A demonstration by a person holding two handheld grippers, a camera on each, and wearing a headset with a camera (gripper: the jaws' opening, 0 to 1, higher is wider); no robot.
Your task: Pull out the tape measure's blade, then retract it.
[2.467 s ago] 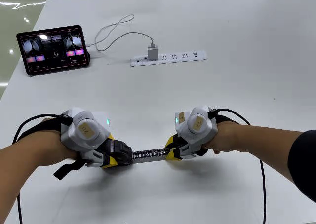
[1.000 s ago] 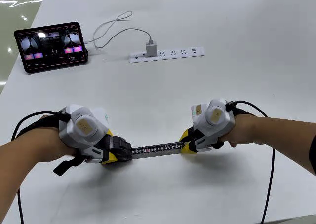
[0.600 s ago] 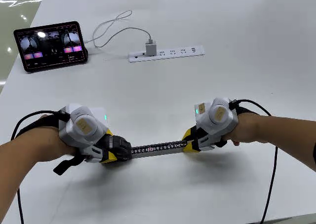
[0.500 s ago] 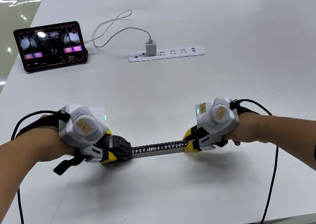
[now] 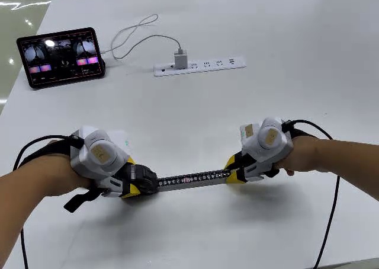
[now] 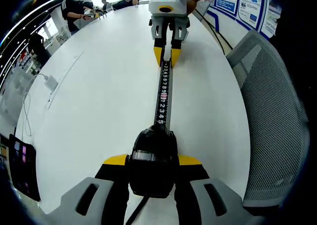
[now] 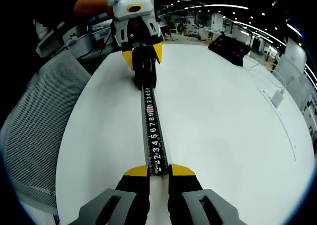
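- the left tool (image 5: 137, 185) is squeezed tight on the black body of the tape measure (image 5: 144, 180), with one yellow tip on each side of it.
- the tape measure is low over the white table (image 5: 284, 55), near the front edge, on the person's left side. i cannot tell if it touches the table.
- the blade (image 5: 192, 178) is pulled out part way. it runs straight from the tape measure across to the right tool (image 5: 232, 173).
- the right tool is pinched shut on the far end of the blade, which is caught between its two yellow tips.
- in the right gripper view the black numbers on the blade run from the tool toward the tape measure, with a red mark part way along.
- the two tools face each other, well apart, with the blade between them.
- far back on the table a tablet (image 5: 61, 55) with a lit screen lies on the left.
- a white power strip (image 5: 200, 66) lies near the tablet. a white plug (image 5: 180, 60) is in it, and a white cord (image 5: 133, 35) loops behind.
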